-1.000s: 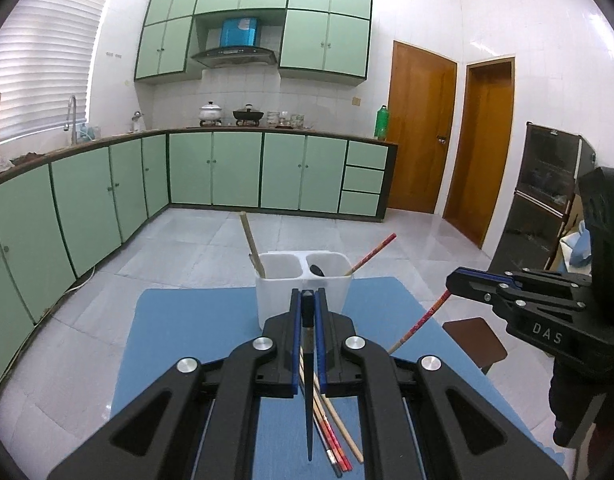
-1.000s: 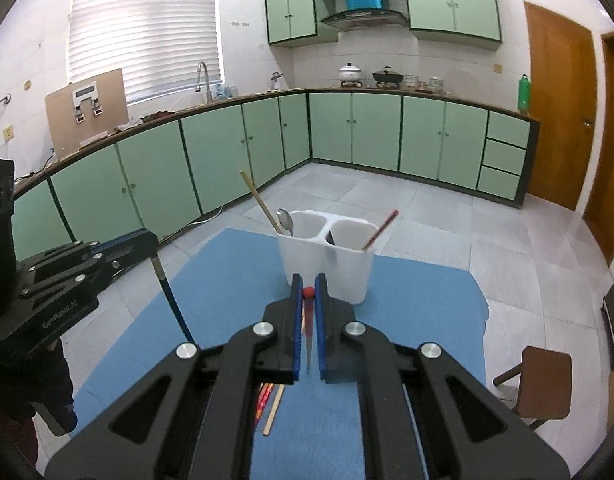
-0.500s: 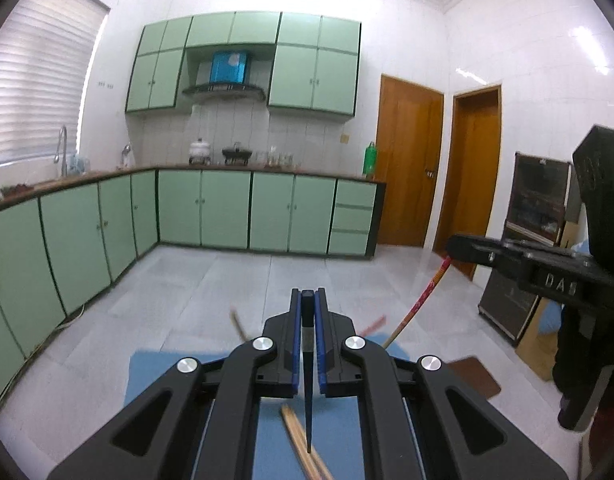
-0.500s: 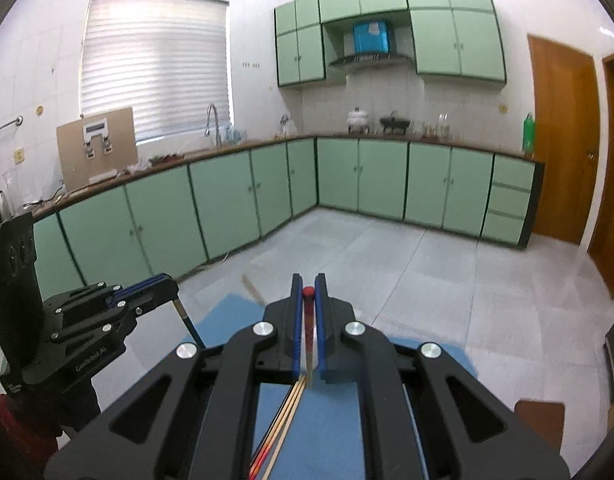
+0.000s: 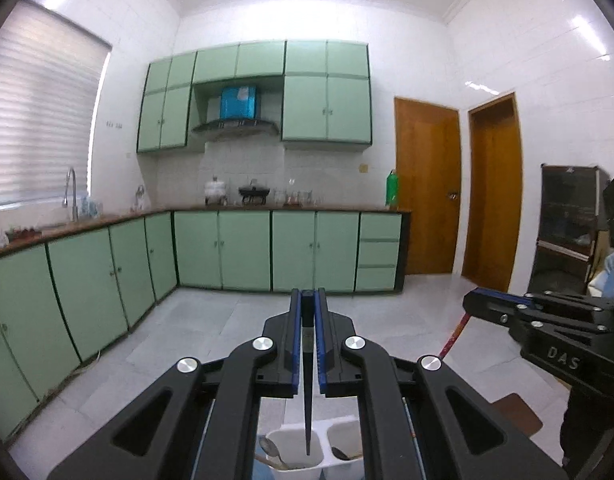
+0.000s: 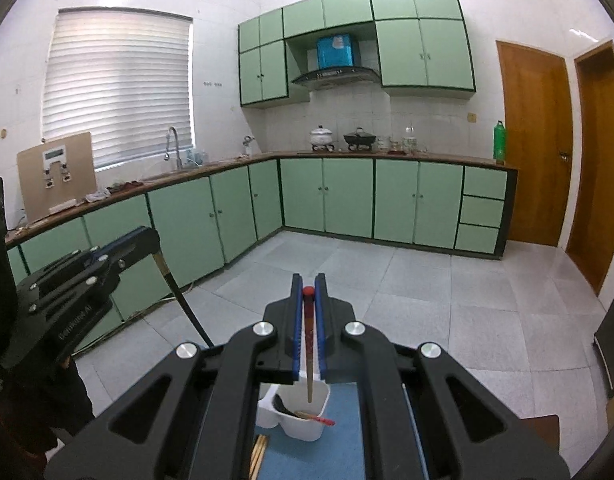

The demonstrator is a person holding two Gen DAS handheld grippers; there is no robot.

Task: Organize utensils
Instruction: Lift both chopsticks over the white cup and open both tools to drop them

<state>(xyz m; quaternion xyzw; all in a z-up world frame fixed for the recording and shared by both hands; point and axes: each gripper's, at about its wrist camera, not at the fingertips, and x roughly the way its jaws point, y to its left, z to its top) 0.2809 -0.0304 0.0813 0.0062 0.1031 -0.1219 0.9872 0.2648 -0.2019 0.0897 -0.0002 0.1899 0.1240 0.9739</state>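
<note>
Bright, even daylight through the blinds at left; slats washed nearly white in the left wrist view. Ceiling-light glare streaks on the glossy wall tiles. Strong fisheye bend: cabinets and doors bow outward, corners vignette black. Slightly soft throughout; shadows faint.

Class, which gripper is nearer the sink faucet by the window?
Left. The left gripper, shut on a dark chopstick, sits on the faucet's side. The right gripper, shut on a red-tipped chopstick, is farther off, toward the wooden doors.
</note>
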